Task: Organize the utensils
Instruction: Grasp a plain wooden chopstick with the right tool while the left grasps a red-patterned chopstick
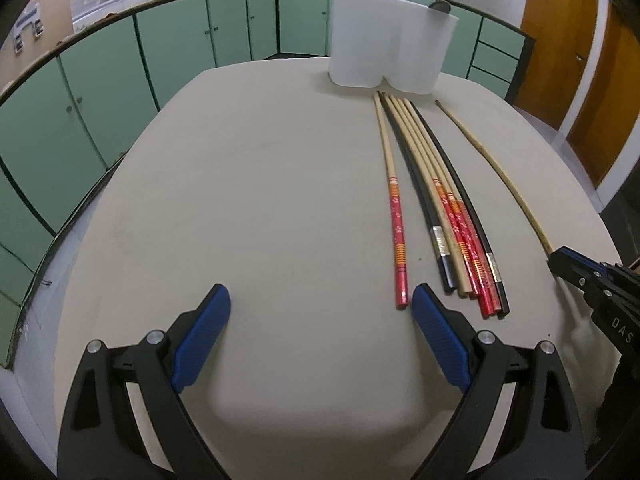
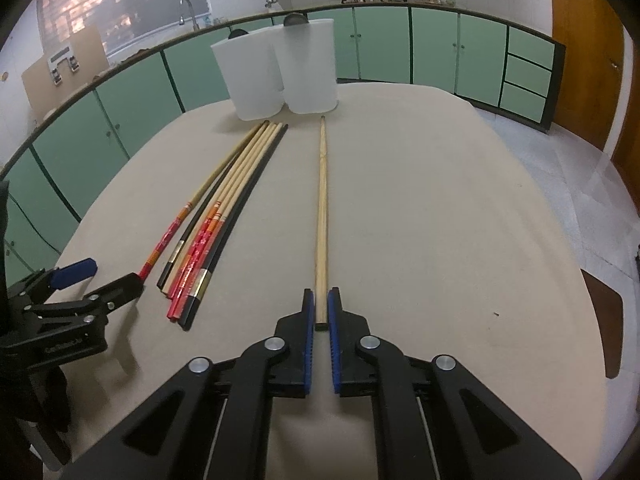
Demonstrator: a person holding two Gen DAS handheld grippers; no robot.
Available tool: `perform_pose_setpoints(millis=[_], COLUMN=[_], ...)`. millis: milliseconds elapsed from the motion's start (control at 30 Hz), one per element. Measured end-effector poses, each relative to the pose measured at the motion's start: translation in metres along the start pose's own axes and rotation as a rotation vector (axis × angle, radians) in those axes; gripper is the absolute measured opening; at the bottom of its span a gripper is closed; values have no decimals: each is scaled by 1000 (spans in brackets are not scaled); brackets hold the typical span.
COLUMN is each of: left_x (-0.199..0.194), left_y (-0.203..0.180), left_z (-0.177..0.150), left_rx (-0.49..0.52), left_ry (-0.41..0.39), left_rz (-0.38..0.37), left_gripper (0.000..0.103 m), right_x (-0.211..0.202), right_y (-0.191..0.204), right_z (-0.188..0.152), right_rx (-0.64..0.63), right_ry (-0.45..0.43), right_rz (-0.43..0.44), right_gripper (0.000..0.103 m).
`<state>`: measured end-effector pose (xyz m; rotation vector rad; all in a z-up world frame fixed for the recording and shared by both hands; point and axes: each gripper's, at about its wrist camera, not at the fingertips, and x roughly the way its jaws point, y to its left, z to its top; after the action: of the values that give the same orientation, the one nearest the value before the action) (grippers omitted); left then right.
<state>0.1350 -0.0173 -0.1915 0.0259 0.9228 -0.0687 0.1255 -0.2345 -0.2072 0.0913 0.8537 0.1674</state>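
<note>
A bundle of red-handled and black chopsticks (image 1: 448, 216) lies on the beige table (image 1: 260, 200), with one red-handled chopstick (image 1: 394, 208) just left of it. My left gripper (image 1: 320, 304) is open and empty, its right finger beside that chopstick's near end. A plain wooden chopstick (image 2: 321, 216) lies alone to the right; my right gripper (image 2: 320, 300) is closed around its near end. Two white holders (image 2: 280, 68) stand at the table's far edge. The bundle also shows in the right wrist view (image 2: 208, 232).
Green cabinets (image 1: 120, 80) curve around the table. An orange door (image 1: 580, 60) is at the right. A brown chair edge (image 2: 604, 320) sits by the table's right side. My left gripper appears in the right wrist view (image 2: 96, 280).
</note>
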Motion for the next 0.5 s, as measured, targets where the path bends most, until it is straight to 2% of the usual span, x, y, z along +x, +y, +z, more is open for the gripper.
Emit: perform_pose_setpoints(millis=[200,333,500], left_x=[-2,-4,-3], left_y=[-2,1,-2], left_z=[0,-1,-2], left_rx=[9,-5,12], left_ry=[-15,-22,-18], left_rz=[-25,-44,-26], left_gripper=[76,72,72], right_x=[-3,-5,-5], right_y=[-4,-5,-1], right_z=[-2,-5,-4], right_rx=[-16,-41,-64], right_ry=[1,4,7], right_rz=[23,45,31], right_gripper=[8,12,14])
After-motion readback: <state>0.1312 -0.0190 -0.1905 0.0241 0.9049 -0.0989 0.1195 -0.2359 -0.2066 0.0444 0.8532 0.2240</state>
